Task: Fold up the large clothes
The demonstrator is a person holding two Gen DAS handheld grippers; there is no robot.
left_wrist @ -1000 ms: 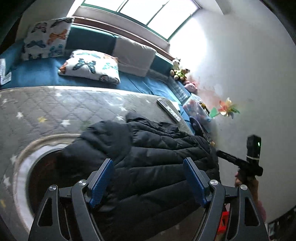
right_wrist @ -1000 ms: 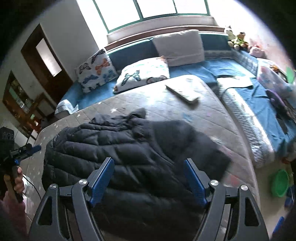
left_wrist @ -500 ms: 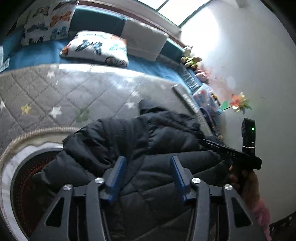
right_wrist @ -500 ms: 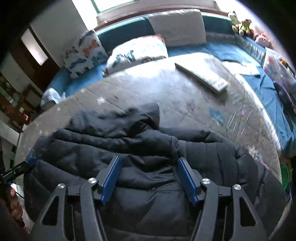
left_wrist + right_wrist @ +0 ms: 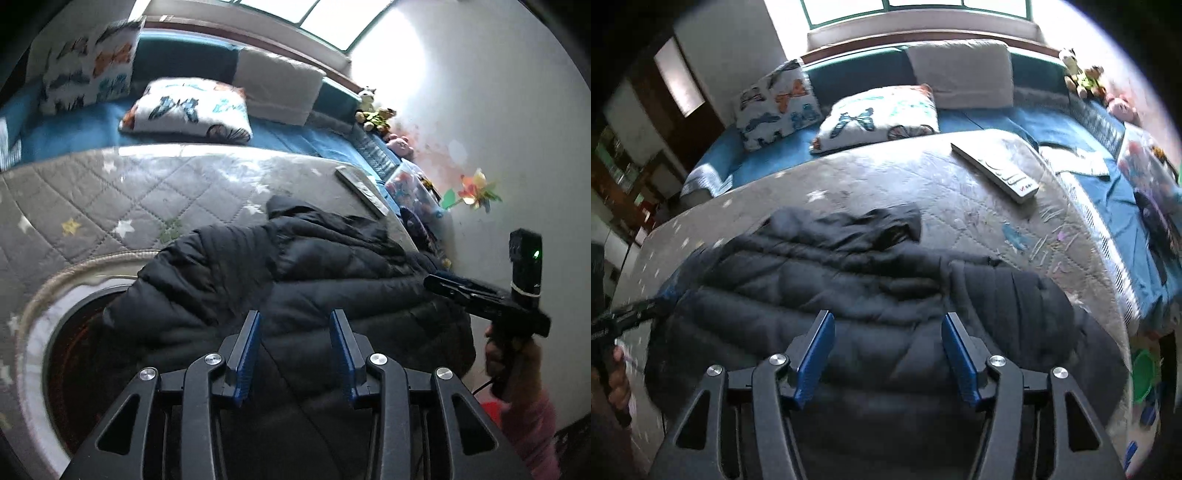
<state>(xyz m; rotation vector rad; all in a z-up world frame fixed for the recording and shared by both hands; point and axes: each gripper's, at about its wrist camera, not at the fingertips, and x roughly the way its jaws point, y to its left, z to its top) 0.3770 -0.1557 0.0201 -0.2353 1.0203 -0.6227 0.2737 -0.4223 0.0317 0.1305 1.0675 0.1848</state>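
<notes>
Black puffy jacket [image 5: 295, 280] lies on the bed [image 5: 110, 192]. My left gripper [image 5: 295, 332] has dropped and is closing on its hem at 6 o'clock; right gripper [image 5: 888, 332] hangs open, narrower than before, ready to pinch.

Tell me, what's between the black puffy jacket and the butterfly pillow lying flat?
Just bare grey star quilt; nothing sits between the black puffy jacket and the butterfly pillow. The right wrist view shows it best.

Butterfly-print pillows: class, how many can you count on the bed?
2. One pillow stands propped at the back left; the other lies flat right of it, on the blue sheet. More may be hidden.
</notes>
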